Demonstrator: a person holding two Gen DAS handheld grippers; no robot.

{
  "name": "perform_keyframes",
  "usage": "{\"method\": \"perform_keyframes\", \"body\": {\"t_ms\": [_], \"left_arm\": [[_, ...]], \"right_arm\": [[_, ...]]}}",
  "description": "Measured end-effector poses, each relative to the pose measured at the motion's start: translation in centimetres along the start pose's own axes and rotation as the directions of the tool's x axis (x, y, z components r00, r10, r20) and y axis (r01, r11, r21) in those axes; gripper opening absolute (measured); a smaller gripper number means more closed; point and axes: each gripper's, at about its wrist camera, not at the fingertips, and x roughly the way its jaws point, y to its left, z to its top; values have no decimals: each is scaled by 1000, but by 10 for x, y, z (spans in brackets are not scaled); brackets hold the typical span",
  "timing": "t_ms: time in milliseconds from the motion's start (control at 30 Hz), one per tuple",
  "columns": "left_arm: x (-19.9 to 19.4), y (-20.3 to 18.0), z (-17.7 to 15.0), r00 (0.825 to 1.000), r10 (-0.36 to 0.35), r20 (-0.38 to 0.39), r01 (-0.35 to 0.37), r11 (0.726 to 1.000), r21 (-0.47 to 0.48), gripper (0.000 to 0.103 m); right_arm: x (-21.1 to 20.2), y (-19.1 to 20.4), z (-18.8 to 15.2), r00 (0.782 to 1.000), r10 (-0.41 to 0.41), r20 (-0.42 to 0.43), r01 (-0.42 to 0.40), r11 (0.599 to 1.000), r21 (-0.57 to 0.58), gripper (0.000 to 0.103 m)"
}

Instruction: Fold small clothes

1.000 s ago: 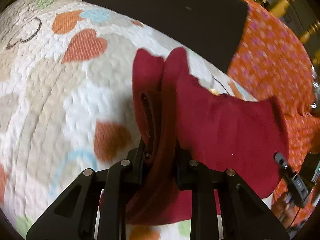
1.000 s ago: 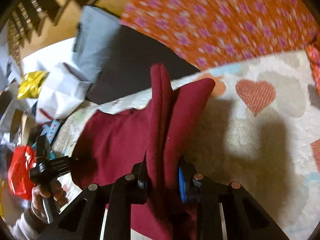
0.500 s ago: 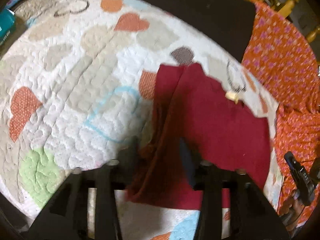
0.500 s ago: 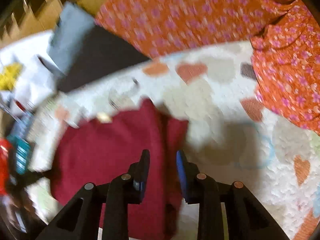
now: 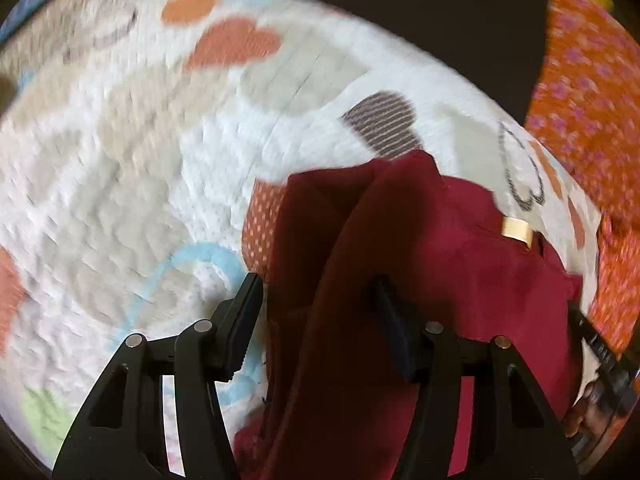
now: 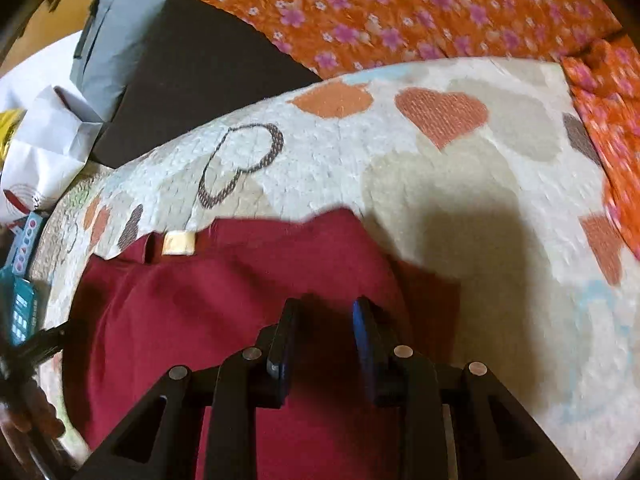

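Observation:
A dark red garment (image 5: 472,264) with a small cream label (image 5: 517,229) lies on a white quilt with heart shapes (image 5: 132,152). In the left wrist view my left gripper (image 5: 316,304) is open, and a raised fold of the red cloth runs loosely between its spread fingers. In the right wrist view the garment (image 6: 208,304) lies flat with its label (image 6: 179,243) at the far edge. My right gripper (image 6: 324,320) is open just above the cloth's right part and holds nothing.
An orange flowered cloth (image 6: 400,12) lies beyond and to the right of the quilt (image 6: 460,184). A black mat (image 6: 200,68), a grey folded item (image 6: 116,28) and white bags (image 6: 44,148) lie at the far left. The left gripper's handle shows at the right wrist view's left edge.
Both grippers were shut on raised folds of the red garment. They have opened and the garment has dropped flat onto the quilt, with a fold still loose between the left fingers.

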Motion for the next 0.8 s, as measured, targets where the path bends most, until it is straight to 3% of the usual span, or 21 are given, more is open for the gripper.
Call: {"method": "perform_keyframes", "body": {"t_ms": [133, 300, 367, 533, 600, 700, 733, 800], "left_arm": [[-8, 8, -1, 999, -40, -17, 39, 999, -33, 65], [-26, 12, -10, 999, -54, 3, 54, 998, -41, 65], [-36, 11, -18, 998, -64, 13, 65, 998, -25, 65], [-57, 14, -40, 999, -50, 13, 49, 998, 32, 65], [-61, 18, -48, 999, -34, 17, 33, 999, 31, 65], [-64, 29, -61, 999, -31, 10, 31, 999, 7, 65], [-63, 32, -66, 999, -40, 0, 40, 999, -4, 65], [-61, 37, -75, 999, -51, -15, 51, 998, -33, 65]], "right_arm": [[-14, 8, 5, 1000, -1, -14, 0, 999, -35, 26], [-43, 56, -8, 987, 161, 24, -158, 982, -104, 26], [-34, 84, -10, 975, 223, -6, -222, 964, -149, 26], [14, 140, -10, 960, 263, -96, -278, 938, -207, 26], [42, 154, -13, 973, 190, -131, -216, 949, -228, 26], [40, 167, -7, 982, 142, -127, -171, 953, -251, 26], [36, 169, -6, 979, 155, -129, -184, 951, -248, 26], [26, 174, -6, 956, 266, -122, -288, 928, -237, 26]]}}
